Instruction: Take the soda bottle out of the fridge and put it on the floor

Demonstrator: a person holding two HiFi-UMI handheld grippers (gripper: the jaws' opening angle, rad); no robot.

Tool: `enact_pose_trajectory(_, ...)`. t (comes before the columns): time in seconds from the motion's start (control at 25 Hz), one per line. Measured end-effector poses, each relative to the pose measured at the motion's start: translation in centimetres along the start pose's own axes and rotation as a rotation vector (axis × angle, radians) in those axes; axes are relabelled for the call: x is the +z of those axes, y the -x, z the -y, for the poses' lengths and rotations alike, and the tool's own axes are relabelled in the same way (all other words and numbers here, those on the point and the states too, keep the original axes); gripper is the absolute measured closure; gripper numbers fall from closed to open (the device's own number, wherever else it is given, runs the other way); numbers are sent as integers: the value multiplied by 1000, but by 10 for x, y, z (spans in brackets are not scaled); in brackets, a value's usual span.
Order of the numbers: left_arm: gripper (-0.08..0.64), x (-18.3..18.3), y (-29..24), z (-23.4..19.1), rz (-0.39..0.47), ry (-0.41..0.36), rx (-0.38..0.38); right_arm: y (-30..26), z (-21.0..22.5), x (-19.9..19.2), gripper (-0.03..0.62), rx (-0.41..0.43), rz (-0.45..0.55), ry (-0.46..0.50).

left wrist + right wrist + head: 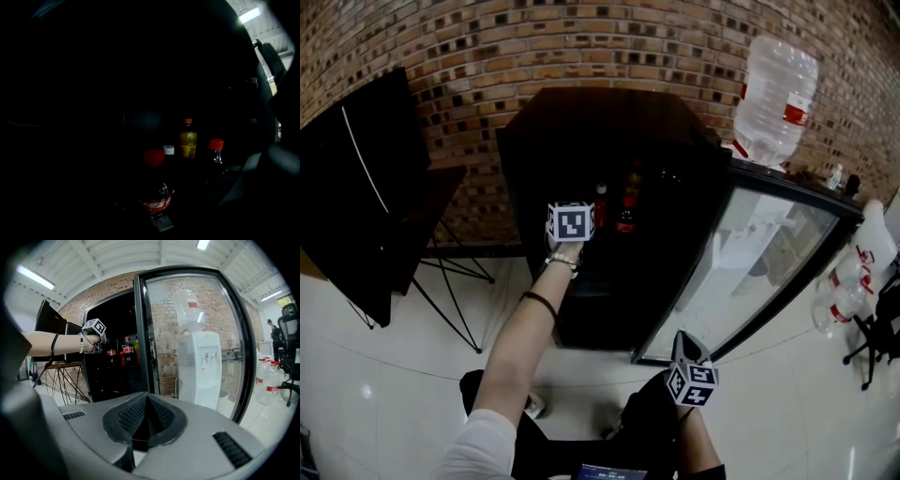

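Note:
A dark cola bottle with a red cap and red label stands right in front of my left gripper in the left gripper view. The jaws are lost in the dark there, so I cannot see whether they touch it. In the head view my left gripper reaches into the open black fridge, beside dark red-labelled bottles on a shelf. My right gripper hangs low by the foot of the door, its pads closed together on nothing.
Behind the cola stand an orange drink, a white-capped bottle and a red-capped clear bottle. The glass door swings open to the right. A water dispenser with its jug, floor water bottles and a black board flank the fridge.

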State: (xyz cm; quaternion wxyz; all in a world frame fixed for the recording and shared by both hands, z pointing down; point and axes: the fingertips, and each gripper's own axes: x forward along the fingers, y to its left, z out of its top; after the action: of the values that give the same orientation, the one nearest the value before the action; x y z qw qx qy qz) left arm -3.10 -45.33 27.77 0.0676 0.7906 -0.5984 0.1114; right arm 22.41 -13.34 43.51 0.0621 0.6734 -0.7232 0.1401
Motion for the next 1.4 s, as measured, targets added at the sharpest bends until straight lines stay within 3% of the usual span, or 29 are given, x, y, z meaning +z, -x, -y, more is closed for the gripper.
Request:
enact_pose_trajectory(0.32,413,19,54,37,100,-26,-139,-5,0,2,575,4,1,6)
enact_pose_trajectory(0.72,413,-22,129,69,101,-59,-239,-7,-3,-1,575,6,-3,5)
enact_pose_trajectory(0.96,413,-83,161,72,48,-43,-262,-11,-10,-5,575,15,-19,18)
enact_pose_trajectory(1.4,413,-260,177,66,-195,6,-277,-20,-18,-8,575,16,-35,38)
